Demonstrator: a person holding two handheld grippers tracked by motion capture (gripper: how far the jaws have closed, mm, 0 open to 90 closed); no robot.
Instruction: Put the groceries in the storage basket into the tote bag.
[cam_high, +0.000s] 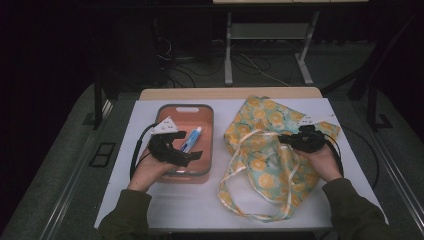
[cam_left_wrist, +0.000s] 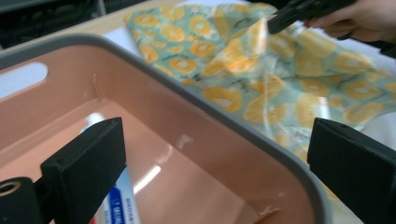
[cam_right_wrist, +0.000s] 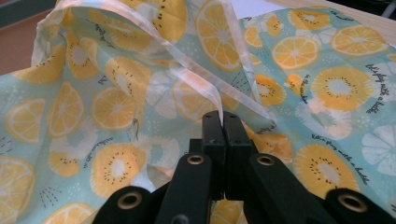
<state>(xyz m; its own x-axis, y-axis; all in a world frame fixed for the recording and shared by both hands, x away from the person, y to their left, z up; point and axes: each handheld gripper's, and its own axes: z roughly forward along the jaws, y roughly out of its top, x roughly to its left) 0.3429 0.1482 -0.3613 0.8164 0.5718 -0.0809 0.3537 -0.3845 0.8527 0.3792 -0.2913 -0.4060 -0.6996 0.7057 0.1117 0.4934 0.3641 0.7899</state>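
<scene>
Right gripper (cam_right_wrist: 223, 122), jaws pinched tight on the ribbon handle (cam_right_wrist: 201, 81) of a citrus-print bag (cam_high: 270, 145) at the table's (cam_high: 165, 205) right half. Left gripper (cam_high: 192, 156), jaws wide apart w/ nothing between them, hangs over the pink bin (cam_high: 206, 114) near the left edge; toothpaste tube (cam_high: 191, 139) lies inside.

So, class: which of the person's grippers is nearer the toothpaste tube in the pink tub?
Left. The left gripper hangs open over the pink tub, right beside the toothpaste tube. The right gripper is off across the table, shut on the fruit-print bag's ribbon.
</scene>
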